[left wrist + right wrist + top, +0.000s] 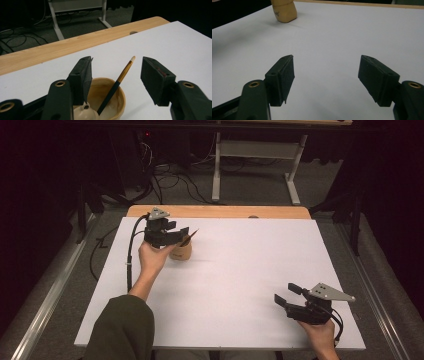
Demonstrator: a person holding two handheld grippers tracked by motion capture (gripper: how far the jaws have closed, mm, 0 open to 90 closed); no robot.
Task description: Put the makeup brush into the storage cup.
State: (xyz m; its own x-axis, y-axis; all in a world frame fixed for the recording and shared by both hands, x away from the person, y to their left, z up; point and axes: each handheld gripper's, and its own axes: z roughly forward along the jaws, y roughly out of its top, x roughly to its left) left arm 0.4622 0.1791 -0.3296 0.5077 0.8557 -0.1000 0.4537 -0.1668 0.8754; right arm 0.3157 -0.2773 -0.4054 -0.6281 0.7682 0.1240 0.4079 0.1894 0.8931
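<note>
High view: left gripper (176, 233) hovering over tan cup (181, 251) with brush (190, 238), far left of white board (240, 270). Right gripper (289, 294) near right.

Left gripper view: jaws wide, straddling brush (117, 82), untouched.

Right gripper view: jaws wide, empty; cup (284, 11) far off.

Left gripper (176, 234): raised at the end of an extended forearm in a dark green sleeve (122, 330), hand (151, 257) wrapped round the body from below, grey plate uppermost, cable trailing back along the wrist. Jaws stand wide apart, nothing clamped between them. Right gripper (287, 294): held low and close to the person, hand (320, 332) beneath it, jaws pointing forward and leftward, likewise spread wide with nothing between the pads (288, 72).
</note>
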